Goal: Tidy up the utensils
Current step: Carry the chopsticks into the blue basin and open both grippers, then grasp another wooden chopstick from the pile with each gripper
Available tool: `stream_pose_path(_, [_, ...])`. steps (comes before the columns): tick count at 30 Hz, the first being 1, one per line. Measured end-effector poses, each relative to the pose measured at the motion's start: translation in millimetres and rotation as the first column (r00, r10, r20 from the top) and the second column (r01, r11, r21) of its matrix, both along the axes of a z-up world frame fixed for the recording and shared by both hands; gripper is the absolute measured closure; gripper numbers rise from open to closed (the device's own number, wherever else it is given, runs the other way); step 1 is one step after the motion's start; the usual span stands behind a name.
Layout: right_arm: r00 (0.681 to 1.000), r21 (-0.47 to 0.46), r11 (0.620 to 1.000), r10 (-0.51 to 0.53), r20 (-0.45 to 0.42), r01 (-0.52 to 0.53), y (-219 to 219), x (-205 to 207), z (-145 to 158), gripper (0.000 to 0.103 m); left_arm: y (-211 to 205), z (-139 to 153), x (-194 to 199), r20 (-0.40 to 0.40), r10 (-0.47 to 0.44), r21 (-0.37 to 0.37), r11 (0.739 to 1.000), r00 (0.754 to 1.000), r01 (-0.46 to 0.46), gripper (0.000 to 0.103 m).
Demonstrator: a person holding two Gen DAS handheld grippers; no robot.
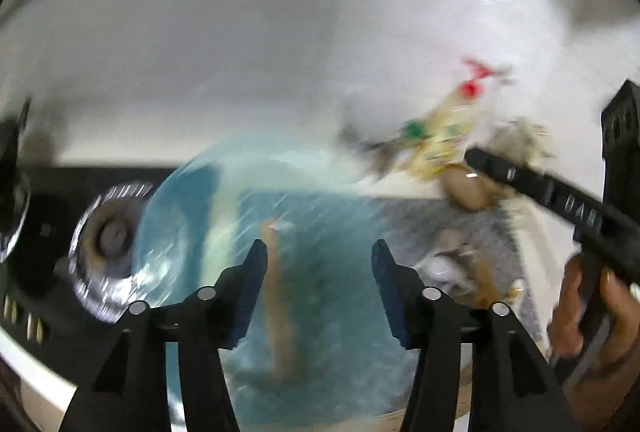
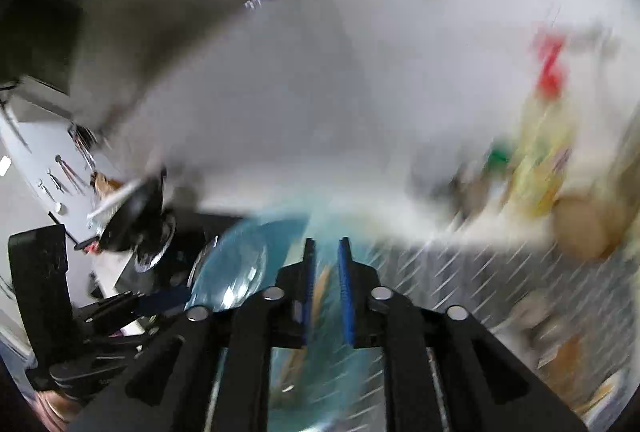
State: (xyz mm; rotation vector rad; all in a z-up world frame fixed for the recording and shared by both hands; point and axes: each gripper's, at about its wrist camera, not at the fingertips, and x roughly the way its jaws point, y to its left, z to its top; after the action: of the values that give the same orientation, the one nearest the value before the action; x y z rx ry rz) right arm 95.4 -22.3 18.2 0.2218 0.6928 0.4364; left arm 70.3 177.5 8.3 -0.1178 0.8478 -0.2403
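Here the left tongs [image 1: 319,252] gape wide and the right tongs [image 2: 326,252] stand slightly parted, both empty, above the blue bowl [image 1: 332,292] holding a wooden utensil [image 1: 280,312] on the tabletop [image 1: 472,228].

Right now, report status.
Left gripper open, empty. Right gripper open, empty. Wooden utensil in blue bowl below. Frames blurred.

Both wrist views down onto blue bowl [image 1: 320,272]

text: "DAS" | on: right gripper [image 1: 560,200] body | rest: unreadable
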Motion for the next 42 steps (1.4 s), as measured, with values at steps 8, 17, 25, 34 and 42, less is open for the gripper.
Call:
stream_pose_path(8, [0.990,-0.071,0.991,-0.110,0.088,0.117,-146,-50,-18,0.047,-132,-40,-12,-0.064,-0.200,-0.073,0.978,0.978,0.196,0.042])
stream_pose_path(17, [0.963,-0.024,0.995,-0.097,-0.253,0.094,-236,-57,-159,0.069,-212,-132,-23,-0.196,-0.248,-0.066,0.969,0.949,0.239,0.043])
stream_pose_path(25, [0.941,-0.001,1.000,-0.021,-0.338,0.022,-250,-43,-195,0.069,-257,-172,-31,-0.208,-0.374,0.009,0.923,0.904,0.384,0.043])
stream_pose_path(34, [0.942,0.005,1.000,0.002,-0.335,0.000,-267,-56,-188,0.069,-274,-191,-11,-0.232,-0.493,0.055,0.854,0.838,0.518,0.057])
stream_pose_path(42, [0.940,0.005,1.000,-0.016,-0.340,0.019,-270,-71,-183,0.069,-283,-196,0,-0.249,-0.490,0.059,0.854,0.836,0.518,0.092])
